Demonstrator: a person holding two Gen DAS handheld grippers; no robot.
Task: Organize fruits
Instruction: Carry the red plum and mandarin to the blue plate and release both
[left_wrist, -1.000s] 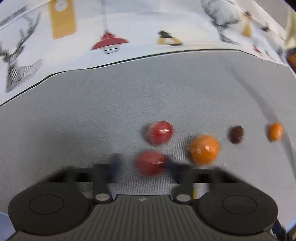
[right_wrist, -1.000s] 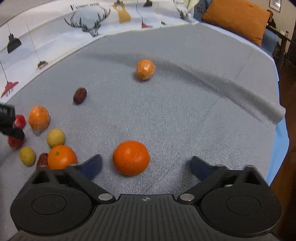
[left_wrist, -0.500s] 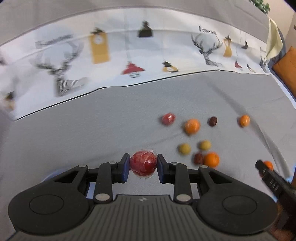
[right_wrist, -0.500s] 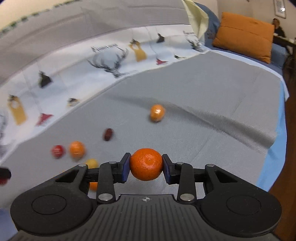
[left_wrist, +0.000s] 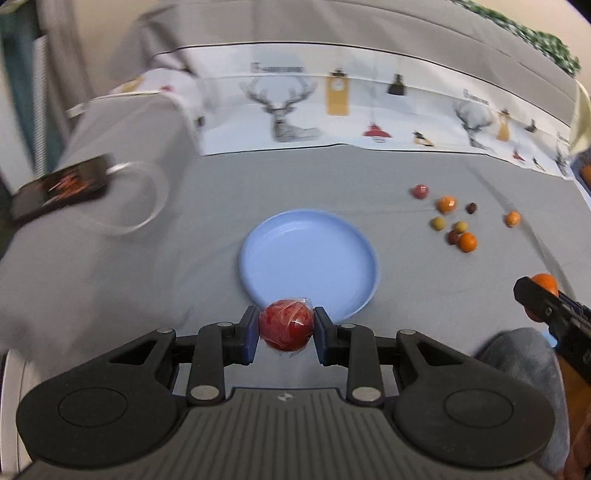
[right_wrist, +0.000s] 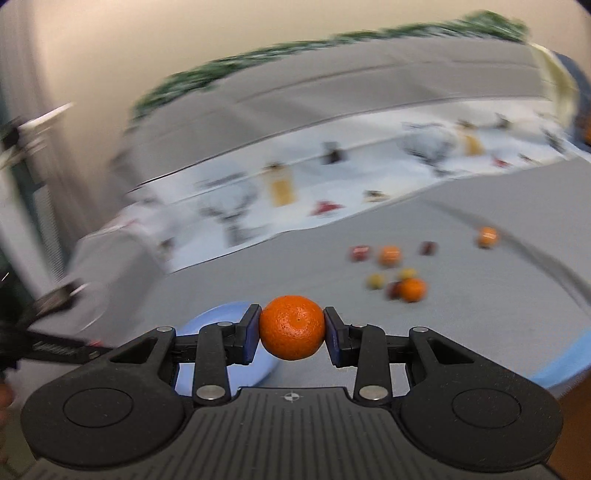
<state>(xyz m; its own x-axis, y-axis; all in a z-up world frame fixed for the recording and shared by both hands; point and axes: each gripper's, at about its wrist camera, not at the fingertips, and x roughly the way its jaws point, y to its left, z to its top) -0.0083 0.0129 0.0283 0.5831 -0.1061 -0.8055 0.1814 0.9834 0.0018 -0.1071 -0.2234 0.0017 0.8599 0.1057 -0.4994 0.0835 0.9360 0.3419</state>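
While we are carrying one fruit in each gripper, this is how the scene is lying:

Left gripper (left_wrist: 285, 329): we are clamping its blue pads on a red fruit in clear wrap (left_wrist: 286, 328), held just above the near rim of the blue plate (left_wrist: 280, 236).

Right gripper (right_wrist: 291, 328): its jaws have just been closing; we are holding a mandarin (right_wrist: 291, 326) by its sides, short of the plate.

Remaining fruit (left_wrist: 452, 221): a small cluster is sitting on the grey bedspread (left_wrist: 332, 177), well apart from the plate, which has nothing in it.

Handling: we are judging both fruits light, round and soft. The wrap is looking slippery, so we are favouring a gentle hold across the widest part.

Risk: either fruit may roll once released.
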